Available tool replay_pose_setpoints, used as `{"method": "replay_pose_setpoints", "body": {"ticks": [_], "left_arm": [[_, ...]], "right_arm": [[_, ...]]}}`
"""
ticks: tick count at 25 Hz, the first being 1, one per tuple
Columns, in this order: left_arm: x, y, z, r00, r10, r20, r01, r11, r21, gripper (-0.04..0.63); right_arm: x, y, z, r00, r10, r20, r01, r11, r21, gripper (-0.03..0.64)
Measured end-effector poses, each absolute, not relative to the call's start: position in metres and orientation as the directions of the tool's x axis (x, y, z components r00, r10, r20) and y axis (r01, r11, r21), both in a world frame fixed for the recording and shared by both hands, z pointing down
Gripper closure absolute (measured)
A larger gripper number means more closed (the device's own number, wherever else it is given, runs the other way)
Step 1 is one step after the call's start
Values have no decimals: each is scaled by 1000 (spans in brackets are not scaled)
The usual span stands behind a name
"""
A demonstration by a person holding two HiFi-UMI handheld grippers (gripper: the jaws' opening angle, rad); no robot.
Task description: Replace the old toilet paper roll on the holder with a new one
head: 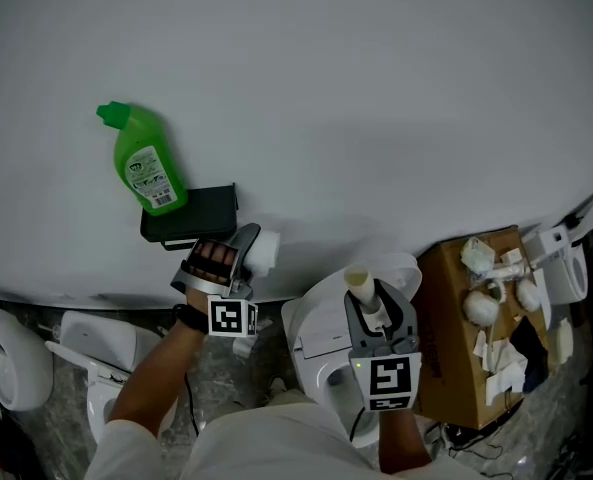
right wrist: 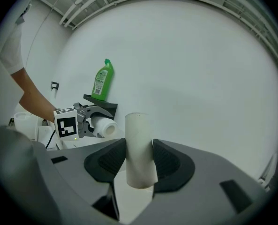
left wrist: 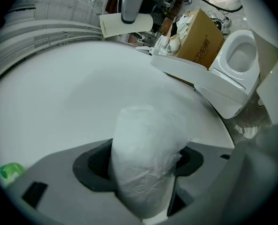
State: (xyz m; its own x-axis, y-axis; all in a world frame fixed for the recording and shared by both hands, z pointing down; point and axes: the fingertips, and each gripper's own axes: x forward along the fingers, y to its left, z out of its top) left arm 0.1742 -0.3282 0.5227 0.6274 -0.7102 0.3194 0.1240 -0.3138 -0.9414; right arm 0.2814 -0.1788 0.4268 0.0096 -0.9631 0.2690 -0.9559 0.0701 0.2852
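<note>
My left gripper is shut on a fresh white toilet paper roll, just below and right of the black wall holder. In the left gripper view the roll fills the gap between both pads of the left gripper. My right gripper is shut on a bare cardboard tube above the toilet. The right gripper view shows that tube upright between the pads of the right gripper, with the left gripper, its roll and the holder to the left.
A green cleaner bottle stands on the holder's shelf against the white wall. A white toilet is below me. A brown cardboard box with crumpled paper sits to the right, and another toilet lies at lower left.
</note>
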Motion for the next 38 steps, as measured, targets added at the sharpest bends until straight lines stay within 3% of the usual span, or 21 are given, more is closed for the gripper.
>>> {"method": "replay_pose_setpoints", "body": {"ticks": [28,38], "left_arm": [[53,-361,522,424,-858,290,5,-318,-948,278],[57,-345,516,442,-802,403,-98,-489,-867,228]], "right_arm": [[252,-187,420,-76,-964,254,-943,152,297,436],[249,-173,414,-54,-967,248,-942,132,308,436]]}}
